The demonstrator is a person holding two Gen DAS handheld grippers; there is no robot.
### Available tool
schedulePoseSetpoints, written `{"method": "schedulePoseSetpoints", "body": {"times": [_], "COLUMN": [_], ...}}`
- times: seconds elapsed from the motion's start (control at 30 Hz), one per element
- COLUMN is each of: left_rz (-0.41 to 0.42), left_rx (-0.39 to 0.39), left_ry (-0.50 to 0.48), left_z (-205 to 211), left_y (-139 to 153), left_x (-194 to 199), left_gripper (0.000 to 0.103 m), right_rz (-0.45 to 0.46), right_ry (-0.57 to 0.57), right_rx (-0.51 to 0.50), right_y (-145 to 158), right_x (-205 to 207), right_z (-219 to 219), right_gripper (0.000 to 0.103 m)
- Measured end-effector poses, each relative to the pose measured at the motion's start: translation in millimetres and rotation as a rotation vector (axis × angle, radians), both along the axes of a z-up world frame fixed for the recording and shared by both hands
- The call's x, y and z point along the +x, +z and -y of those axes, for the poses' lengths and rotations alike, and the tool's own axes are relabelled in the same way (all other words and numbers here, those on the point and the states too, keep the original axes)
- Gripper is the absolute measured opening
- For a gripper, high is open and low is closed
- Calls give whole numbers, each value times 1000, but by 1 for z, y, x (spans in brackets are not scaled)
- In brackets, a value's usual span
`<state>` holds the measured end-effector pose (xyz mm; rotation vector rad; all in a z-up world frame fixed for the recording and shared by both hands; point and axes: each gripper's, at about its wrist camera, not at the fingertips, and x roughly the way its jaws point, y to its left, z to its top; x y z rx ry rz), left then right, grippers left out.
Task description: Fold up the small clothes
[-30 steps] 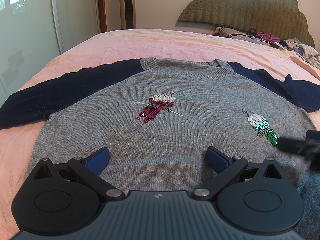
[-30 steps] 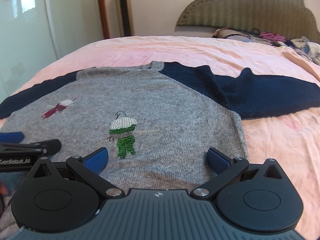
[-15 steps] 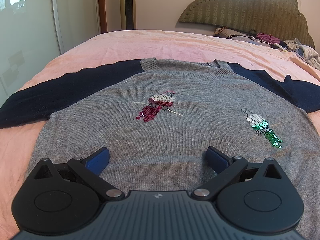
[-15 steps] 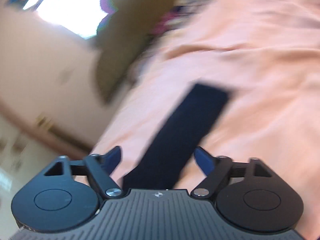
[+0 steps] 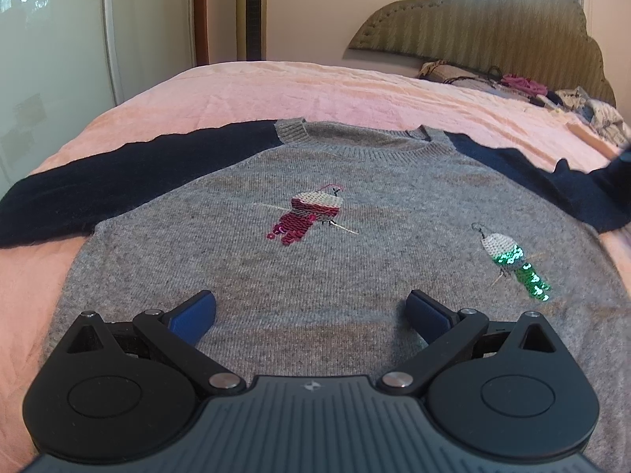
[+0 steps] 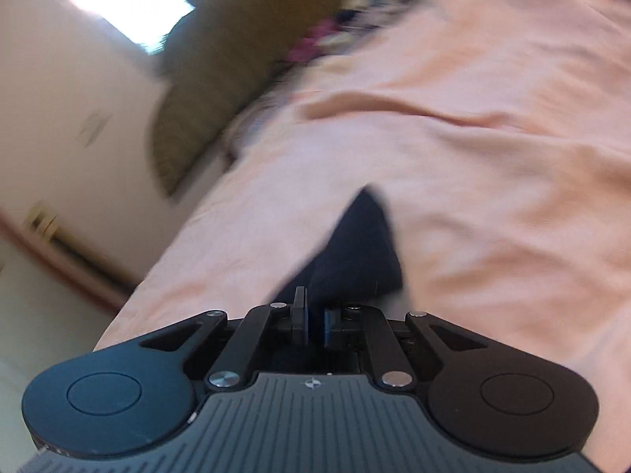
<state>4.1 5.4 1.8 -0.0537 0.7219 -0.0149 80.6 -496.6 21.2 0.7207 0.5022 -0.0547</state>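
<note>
A grey knit sweater (image 5: pixel 315 268) with navy sleeves lies flat, front up, on the pink bedspread (image 5: pixel 315 90). It bears a red sequin bird (image 5: pixel 307 216) and a green one (image 5: pixel 516 264). My left gripper (image 5: pixel 311 311) is open and empty, low over the sweater's hem. My right gripper (image 6: pixel 313 323) is shut on the end of the sweater's navy right sleeve (image 6: pixel 355 252), which rises off the bed. In the left wrist view that sleeve (image 5: pixel 552 193) lifts at the far right edge.
An olive padded headboard (image 5: pixel 493 23) stands at the far end, with a heap of clothes (image 5: pixel 524 86) before it. A tall fan tower (image 5: pixel 252 8) and a glass wardrobe door (image 5: pixel 51 59) stand on the left. The right wrist view is tilted and blurred.
My right gripper swung out to the right sleeve's end and closed on it. The left gripper has stayed still and open.
</note>
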Motion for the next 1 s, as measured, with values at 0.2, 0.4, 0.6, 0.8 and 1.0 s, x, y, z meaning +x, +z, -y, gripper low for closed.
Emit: {"method": "schedulePoseSetpoints", "body": {"times": [0.2,0.4,0.6,0.8,1.0], "left_rz": [37,94,63,-143,-154], "left_rx": [-156,-146,-411,-528,-297], "left_ry": [62,109,66,91,133], "left_z": [-34,-59,-85,-76,-48], "left_y": [19,36,43,12,19], "left_x": [-13,-26,1,77,97], "left_gripper": [103,103,103,100,5], "right_rz": [84,3,48,74,-63], "right_ry": [558,801,778,466,317], "right_rx": [11,99,177,-19,-58], "right_y": [34,-1,-1,9,-17], "right_x": [18,43,19,26,43], "right_z": [-193,-333,-275,-155,-88], "right_gripper": [14,34,70,72,72]}}
